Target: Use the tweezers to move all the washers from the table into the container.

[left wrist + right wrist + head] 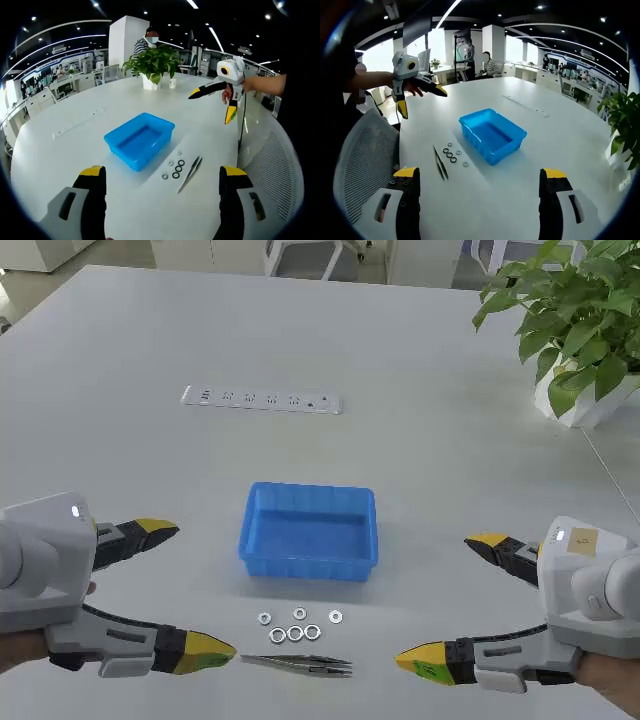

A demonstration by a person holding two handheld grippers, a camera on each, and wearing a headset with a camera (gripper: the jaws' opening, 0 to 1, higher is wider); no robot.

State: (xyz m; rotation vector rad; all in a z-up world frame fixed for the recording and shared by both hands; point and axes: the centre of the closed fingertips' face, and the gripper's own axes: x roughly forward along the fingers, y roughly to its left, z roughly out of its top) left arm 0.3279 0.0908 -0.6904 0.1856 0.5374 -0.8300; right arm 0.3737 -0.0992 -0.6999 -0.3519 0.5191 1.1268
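Spread wide nearest: left tongs [205,590] and right tongs [432,597], flanking tweezers [300,664] flat on the table [450,440]. Just beyond, washers [297,625] clustered before the blue container [308,568]. Farther off, power strip [262,399], then plant [575,320].

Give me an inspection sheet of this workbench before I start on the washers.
Surface: pale grey table.
Job's things: six washers lie loose in front of the empty blue container; the tweezers lie just nearer the person, untouched.
Clutter: white power strip beyond the container.
Grippers: left tool and right tool both open and empty, either side of the washers.
Cables: nothing seen.
Surroundings: potted plant far right on the table; mesh chair; open office behind.
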